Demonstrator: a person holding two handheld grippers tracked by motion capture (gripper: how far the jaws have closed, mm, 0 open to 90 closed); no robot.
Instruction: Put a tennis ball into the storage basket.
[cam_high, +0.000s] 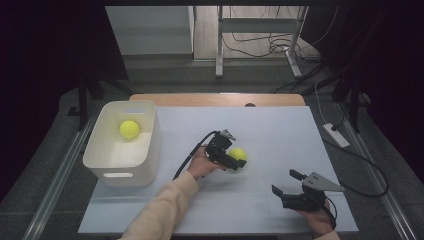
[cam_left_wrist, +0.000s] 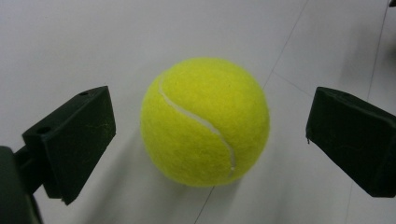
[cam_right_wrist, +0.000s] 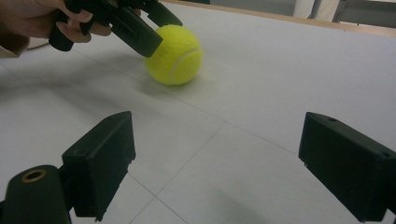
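Tennis ball (cam_left_wrist: 205, 122) is the thing in hand: a bright yellow-green sphere with a fuzzy felt nap and a thin white curved seam that sweeps from its upper left down toward its lower right in the left gripper view. It looks clean, round and undented. It sits on the pale grey-white desk (cam_high: 280, 130), a little right of the middle, right at a thin seam line in the desk's surface, and throws a soft shadow beneath itself.

The left gripper (cam_left_wrist: 208, 140) is lowered around the ball, its jaws spread wide, one on each side of it. In the left gripper view a clear gap of desk shows between each jaw and the felt, so neither jaw touches the ball. From the right gripper view, the same jaws reach over the ball from the left, the near one lying across its upper left.

The right gripper (cam_right_wrist: 215, 163) rests near the desk's front right edge, well apart from the ball, with its jaws spread and nothing between them.

A second tennis ball (cam_high: 129, 129) of the same colour lies in the white bin (cam_high: 107, 162) at the desk's left side.
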